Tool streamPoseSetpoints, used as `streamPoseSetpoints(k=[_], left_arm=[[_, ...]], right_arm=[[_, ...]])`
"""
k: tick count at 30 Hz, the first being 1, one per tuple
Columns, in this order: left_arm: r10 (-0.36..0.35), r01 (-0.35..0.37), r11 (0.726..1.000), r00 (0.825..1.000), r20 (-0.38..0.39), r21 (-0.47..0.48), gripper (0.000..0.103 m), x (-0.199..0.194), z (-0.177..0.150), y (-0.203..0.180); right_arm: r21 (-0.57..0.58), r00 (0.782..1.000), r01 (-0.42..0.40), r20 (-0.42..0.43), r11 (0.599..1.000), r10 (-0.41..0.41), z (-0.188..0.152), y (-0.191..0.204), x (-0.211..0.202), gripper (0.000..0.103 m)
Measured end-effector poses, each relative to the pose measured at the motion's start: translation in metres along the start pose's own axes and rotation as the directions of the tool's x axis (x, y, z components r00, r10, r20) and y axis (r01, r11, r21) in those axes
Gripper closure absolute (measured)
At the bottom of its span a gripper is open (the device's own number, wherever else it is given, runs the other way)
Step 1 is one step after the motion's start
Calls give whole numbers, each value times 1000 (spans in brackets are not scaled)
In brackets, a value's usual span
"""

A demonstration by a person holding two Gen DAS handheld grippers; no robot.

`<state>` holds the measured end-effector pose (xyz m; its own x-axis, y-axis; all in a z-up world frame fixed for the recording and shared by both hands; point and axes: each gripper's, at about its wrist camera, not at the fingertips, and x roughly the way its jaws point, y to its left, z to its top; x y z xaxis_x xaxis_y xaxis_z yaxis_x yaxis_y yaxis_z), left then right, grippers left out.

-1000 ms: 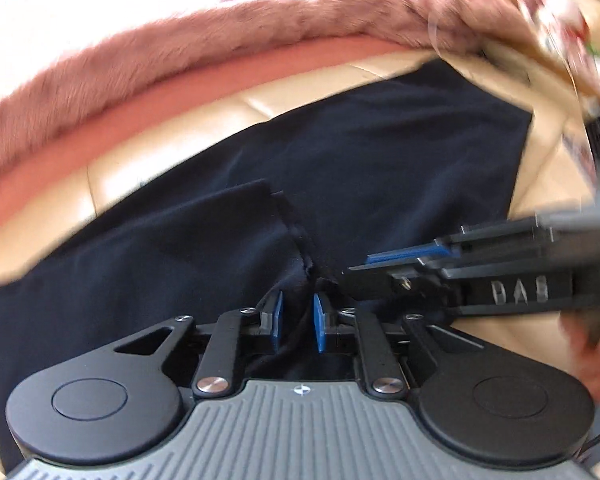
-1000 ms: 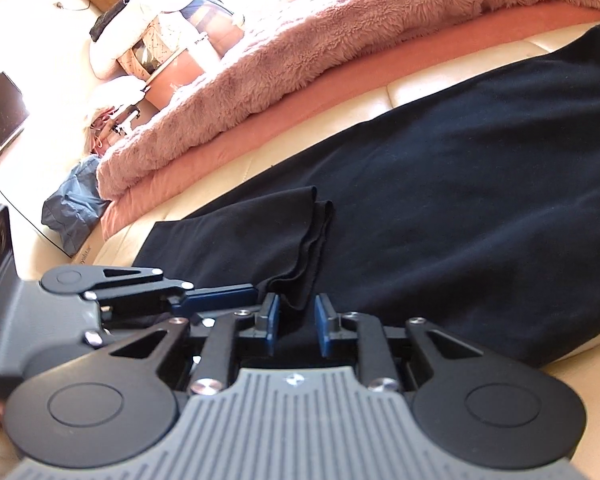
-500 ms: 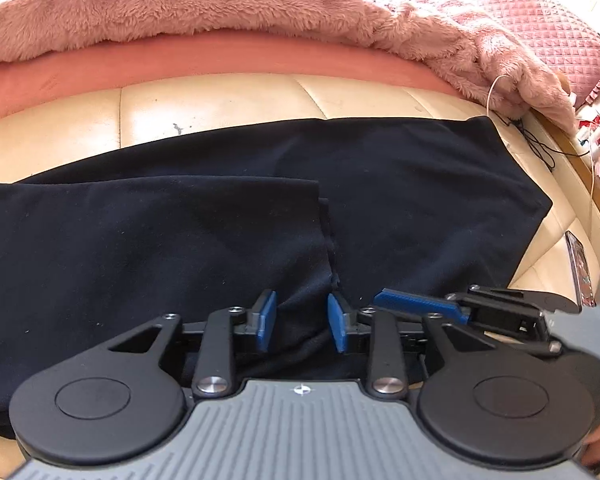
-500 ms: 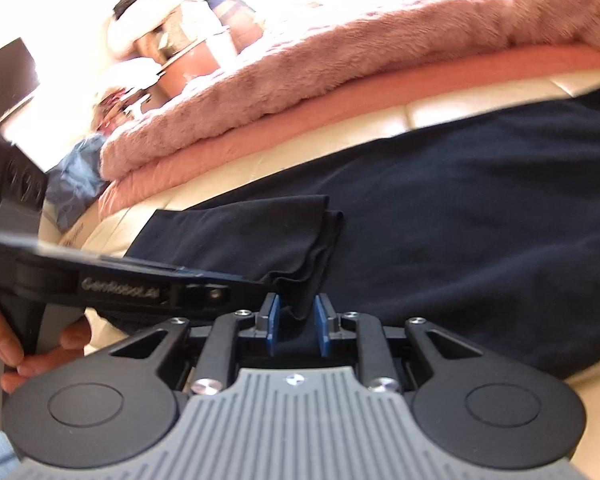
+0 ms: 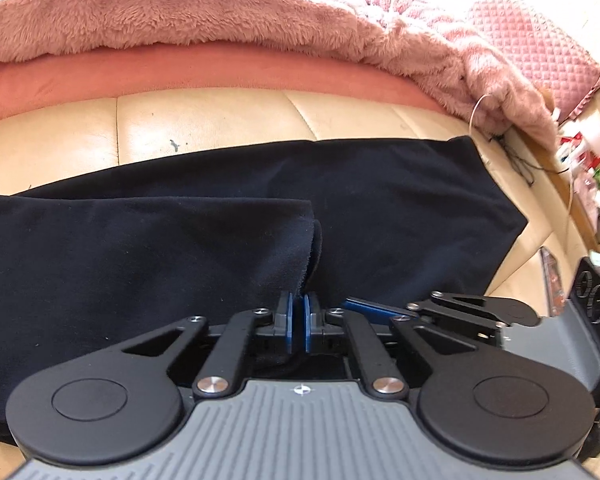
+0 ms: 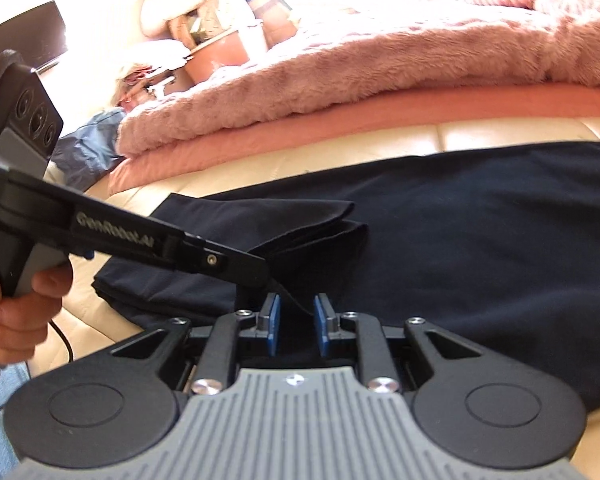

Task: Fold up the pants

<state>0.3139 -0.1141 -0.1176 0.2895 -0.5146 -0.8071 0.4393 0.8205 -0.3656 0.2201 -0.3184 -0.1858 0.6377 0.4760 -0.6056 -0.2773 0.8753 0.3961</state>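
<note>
Left gripper (image 5: 299,322) was open half a sec ago w/ cloth between the pads; now pinched on the hem of the dark navy knit pants (image 5: 400,216), re-gripped for the next fold. Pants span the cream leather bed edge (image 5: 204,120). Right gripper (image 6: 297,323): narrow gap, cloth between, can't tell if it's held. Free room toward the waist end, right; fluffy pink blanket (image 5: 180,12) behind.

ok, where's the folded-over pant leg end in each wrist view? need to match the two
Left wrist: the folded pant leg end sits at centre, just above the left tool, which is pinching its edge.
Right wrist: the same end lies centre-left, above the right tool, with the left tool reaching in from the left.
Shared landmark: the fluffy pink blanket along the top.
</note>
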Motion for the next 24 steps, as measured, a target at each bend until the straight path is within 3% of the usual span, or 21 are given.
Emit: streamPoseSetpoints(k=[8,10,15,18,24], left_arm=[[-44,45,999,999,-23,14,98,-4,5,6],[-25,26,1000,1000,-18,18,98,-5,5,5],[-20,20,1000,1000,16,-5,100,-9,4,6],[-18,18,1000,999,34,-4,102,-12,6,4],[-37,34,997,999,36,66,101,-20,12,-5]], right_arm=[[-10,998,-50,-28,999,49,8,-8,16,86],[-36,998,-57,-22,998,56,10,-7,15,78],[-9,995,-79,-57,997,79,9,-11,24,77],[18,991,-110,-79,994,111,9,-14,23,99],[68,987,-121,-96,990,127,8,-16,6,103]])
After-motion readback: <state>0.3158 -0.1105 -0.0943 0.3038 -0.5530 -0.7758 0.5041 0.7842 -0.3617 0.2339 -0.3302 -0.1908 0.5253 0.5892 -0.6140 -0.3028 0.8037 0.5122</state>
